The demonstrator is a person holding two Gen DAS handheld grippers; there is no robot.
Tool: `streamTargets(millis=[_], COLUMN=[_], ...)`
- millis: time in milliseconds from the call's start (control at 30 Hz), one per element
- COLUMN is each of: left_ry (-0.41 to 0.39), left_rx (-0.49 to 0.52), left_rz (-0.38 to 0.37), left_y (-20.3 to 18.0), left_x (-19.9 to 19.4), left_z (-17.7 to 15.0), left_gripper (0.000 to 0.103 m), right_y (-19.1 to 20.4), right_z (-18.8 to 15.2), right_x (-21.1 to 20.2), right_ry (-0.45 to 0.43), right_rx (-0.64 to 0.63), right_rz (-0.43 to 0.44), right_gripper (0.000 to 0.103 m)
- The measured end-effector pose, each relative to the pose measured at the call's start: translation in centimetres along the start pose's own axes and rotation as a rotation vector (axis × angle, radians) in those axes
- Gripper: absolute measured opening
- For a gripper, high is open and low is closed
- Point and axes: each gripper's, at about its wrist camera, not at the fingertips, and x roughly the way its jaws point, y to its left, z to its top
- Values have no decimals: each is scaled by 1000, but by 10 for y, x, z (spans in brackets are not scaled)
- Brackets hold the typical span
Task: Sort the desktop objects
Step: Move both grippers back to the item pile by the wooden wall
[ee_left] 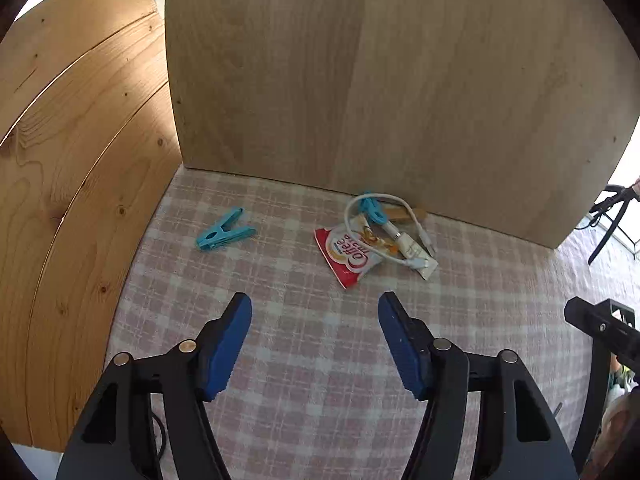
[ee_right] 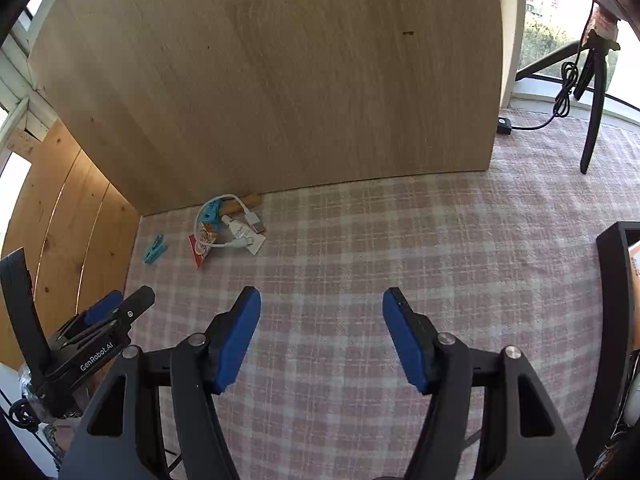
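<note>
Checked cloth is covering the counter (ee_left: 280, 360), and a wooden panel (ee_left: 360, 80) is standing at its far edge. Sorting is appearing barely begun: a blue clothespin (ee_left: 225, 229) is lying alone at far left, while a second blue clothespin (ee_left: 372, 209), a white cable (ee_left: 384, 236), a red sachet (ee_left: 347, 255) and a small white tube (ee_left: 412, 246) are lying heaped together against the panel. Left tongs (ee_left: 315, 307) and right tongs (ee_right: 322, 300) are both hanging spread and empty, near of the heap. A black tray (ee_right: 612, 280) is waiting at right

Clothespin (ee_left: 225, 229) left of sachet (ee_left: 347, 253), cable (ee_left: 384, 224) atop sachet, board (ee_left: 360, 80) behind
</note>
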Motion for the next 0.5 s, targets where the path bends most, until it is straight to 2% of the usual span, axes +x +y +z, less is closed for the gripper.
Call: streamTargets(millis=[33, 100, 200, 267, 433, 500], left_ry=[8, 29, 46, 52, 52, 57], left_rx=[-30, -86, -127, -140, -178, -185], left_rz=[-2, -12, -6, -11, -11, -36], left_y=[6, 13, 15, 10, -6, -12], left_x=[9, 27, 51, 65, 92, 100], left_z=[7, 18, 31, 36, 44, 45], left_gripper=[51, 35, 21, 19, 16, 15], right_y=[7, 20, 34, 38, 42, 44], right_z=[5, 12, 22, 28, 42, 46], right_x=[10, 29, 59, 75, 106, 113], right_ry=[5, 12, 36, 35, 26, 20], right_rx=[-4, -20, -42, -33, 15, 17], right_rz=[4, 0, -10, -14, -1, -6], right_gripper=[62, 53, 46, 43, 42, 42])
